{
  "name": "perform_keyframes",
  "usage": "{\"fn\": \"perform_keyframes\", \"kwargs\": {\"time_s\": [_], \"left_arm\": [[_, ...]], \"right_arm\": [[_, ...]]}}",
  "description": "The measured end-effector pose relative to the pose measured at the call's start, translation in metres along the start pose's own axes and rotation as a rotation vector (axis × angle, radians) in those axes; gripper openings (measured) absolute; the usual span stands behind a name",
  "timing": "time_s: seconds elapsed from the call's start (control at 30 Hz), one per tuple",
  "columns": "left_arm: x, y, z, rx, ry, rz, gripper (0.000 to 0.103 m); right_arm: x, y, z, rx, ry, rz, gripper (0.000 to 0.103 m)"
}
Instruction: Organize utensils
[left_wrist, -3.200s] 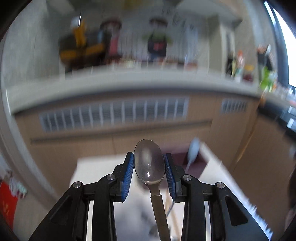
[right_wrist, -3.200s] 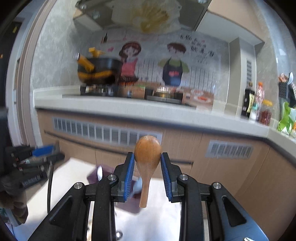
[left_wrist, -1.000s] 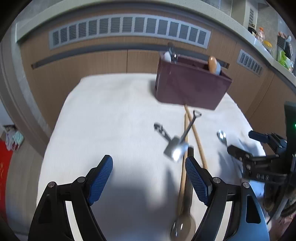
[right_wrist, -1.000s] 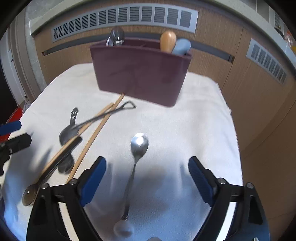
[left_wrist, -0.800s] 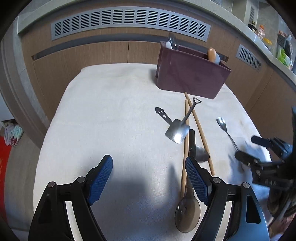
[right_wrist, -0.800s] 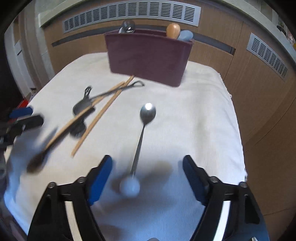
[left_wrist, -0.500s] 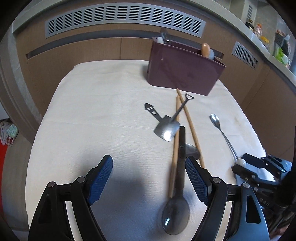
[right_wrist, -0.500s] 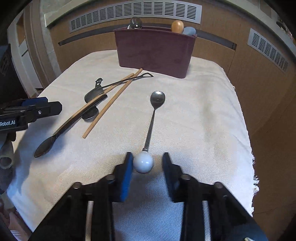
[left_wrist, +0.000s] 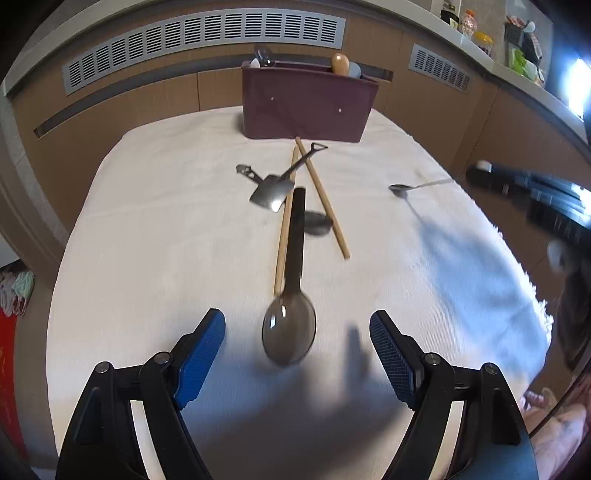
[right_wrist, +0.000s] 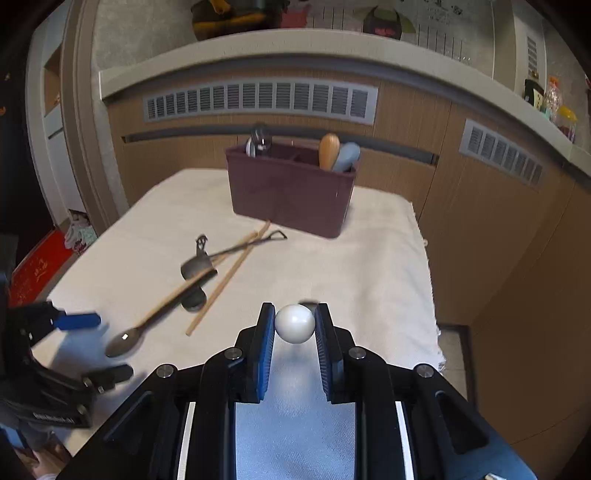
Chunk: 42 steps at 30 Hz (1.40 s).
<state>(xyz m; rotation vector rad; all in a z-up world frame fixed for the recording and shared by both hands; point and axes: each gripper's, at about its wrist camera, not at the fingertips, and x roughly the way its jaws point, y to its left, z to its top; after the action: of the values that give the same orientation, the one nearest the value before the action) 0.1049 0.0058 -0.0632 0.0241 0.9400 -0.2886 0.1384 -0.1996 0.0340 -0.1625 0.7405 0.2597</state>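
A maroon utensil holder (left_wrist: 308, 105) (right_wrist: 291, 190) stands at the table's far side with a wooden spoon (right_wrist: 328, 151), a blue one and a metal one in it. My left gripper (left_wrist: 297, 347) is open, just above the bowl of a dark translucent spoon (left_wrist: 290, 325) that lies on the white cloth. My right gripper (right_wrist: 294, 325) is shut on the white ball end (right_wrist: 294, 328) of a thin metal spoon (left_wrist: 400, 189), lifted off the cloth. Two wooden chopsticks (left_wrist: 321, 195) and a small metal shovel-shaped spoon (left_wrist: 273, 188) lie mid-table.
A white cloth (left_wrist: 147, 240) covers the table; its right edge (right_wrist: 428, 295) drops off to the floor. Wooden cabinets with vents (left_wrist: 207, 33) stand behind it. A small dark spoon (left_wrist: 316, 223) lies under the chopsticks.
My right gripper has closed on the ball-ended spoon and raised it off the cloth. My left gripper has moved down toward the dark spoon's bowl, still open.
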Motion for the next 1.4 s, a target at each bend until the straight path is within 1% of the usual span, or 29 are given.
{"fn": "perform_keyframes", "kwargs": {"time_s": [0.07,0.17,0.23,0.3,0.33,0.37,0.43,0.5,0.53,0.57,0.77,0.83,1.07,1.27,1.4], "left_arm": [[0.000,0.001,-0.006,-0.007,0.014,0.019,0.080],[0.002,0.007,-0.006,-0.038,0.019,0.067,0.079],[0.004,0.013,-0.004,-0.072,0.022,0.065,0.077],[0.009,0.017,-0.002,-0.100,0.041,0.047,0.069],[0.013,0.017,-0.002,-0.106,0.059,0.043,0.068],[0.014,0.015,-0.001,-0.099,0.058,0.055,0.068],[0.015,0.010,0.001,-0.082,0.060,0.060,0.064],[0.016,0.008,0.003,-0.072,0.053,0.072,0.047],[0.016,0.008,0.003,-0.068,0.049,0.080,0.044],[0.016,0.008,0.004,-0.066,0.044,0.085,0.035],[0.013,0.009,0.008,-0.059,0.028,0.084,0.035],[0.006,0.009,0.012,-0.058,0.002,0.087,0.035],[-0.023,0.012,0.039,-0.037,-0.127,0.119,0.035],[-0.038,0.016,0.056,-0.040,-0.189,0.132,0.035],[-0.048,0.013,0.058,-0.033,-0.209,0.140,0.033]], "right_arm": [[-0.007,0.002,0.003,0.000,-0.021,0.001,0.020],[-0.012,0.005,0.004,-0.005,-0.034,0.005,0.020],[-0.012,0.005,0.004,-0.004,-0.033,0.001,0.020],[-0.012,0.004,0.003,0.004,-0.030,-0.001,0.020],[-0.012,0.003,0.003,0.006,-0.030,-0.001,0.020],[-0.012,0.002,0.003,0.010,-0.029,-0.003,0.020],[-0.013,0.001,0.004,0.014,-0.030,-0.007,0.020],[-0.013,0.001,0.004,0.016,-0.032,-0.006,0.020],[-0.014,0.001,0.004,0.017,-0.033,-0.006,0.020],[-0.014,0.001,0.004,0.018,-0.034,-0.006,0.020],[-0.012,0.001,0.005,0.024,-0.036,0.003,0.020],[-0.012,0.002,0.006,0.026,-0.039,0.009,0.020],[-0.010,0.002,0.009,0.026,-0.039,0.010,0.020],[-0.010,0.001,0.009,0.027,-0.041,0.012,0.020],[-0.011,0.001,0.009,0.032,-0.041,0.012,0.020]]}}
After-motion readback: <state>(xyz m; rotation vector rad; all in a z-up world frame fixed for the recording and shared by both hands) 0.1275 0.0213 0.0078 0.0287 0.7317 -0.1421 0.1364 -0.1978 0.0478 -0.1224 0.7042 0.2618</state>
